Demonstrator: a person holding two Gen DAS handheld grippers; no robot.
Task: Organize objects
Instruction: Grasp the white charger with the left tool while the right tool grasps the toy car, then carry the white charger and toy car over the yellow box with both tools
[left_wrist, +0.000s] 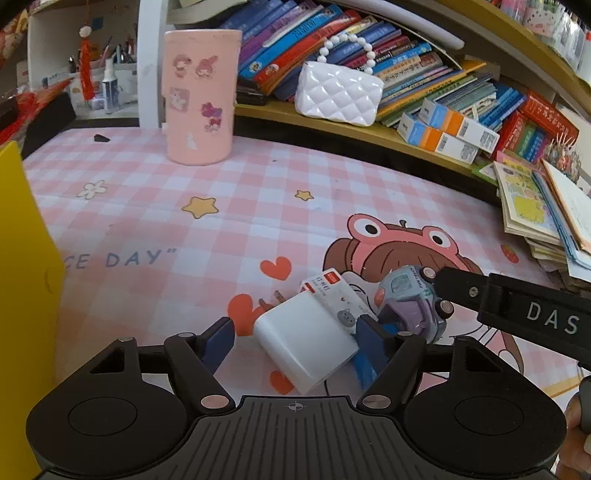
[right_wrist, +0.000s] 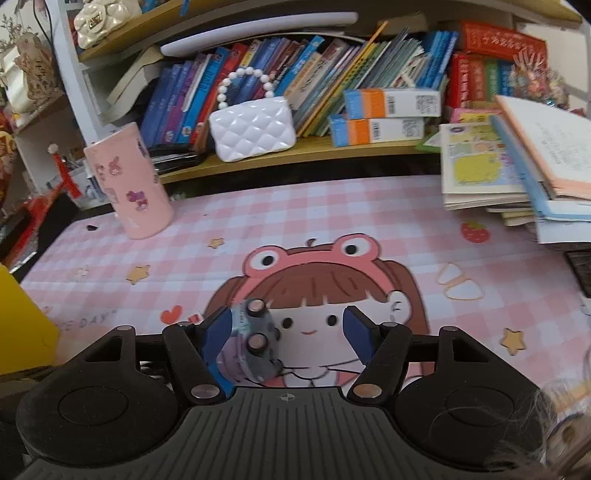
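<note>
The left gripper (left_wrist: 295, 336) has its two blue pads apart around a white charger (left_wrist: 306, 341); the right-hand pad (left_wrist: 369, 332) seems to touch the charger's side, while the left-hand pad (left_wrist: 219, 339) stands clear of it, so nothing is clamped. The charger lies tilted on the pink checked mat (left_wrist: 184, 221), its metal prongs toward the far side, and a small white packet (left_wrist: 332, 291) lies just behind it. The right gripper (right_wrist: 286, 334) also has its pads apart; a small lilac and blue toy car (right_wrist: 251, 343) lies against its left pad (right_wrist: 216, 336), wheels facing the other pad, which is well apart from it. Whether the car is truly held I cannot tell. In the left wrist view the toy car (left_wrist: 410, 299) is just to the right of the charger, at the tip of the right gripper's black finger (left_wrist: 461, 291). Beyond the charger, at the mat's far edge, stands a pink cylinder (left_wrist: 201, 96) with stickers, and a white quilted purse (left_wrist: 338, 92) sits on the shelf before the books (left_wrist: 369, 48). A yellow box (left_wrist: 22, 277) is at the mat's left.
</note>
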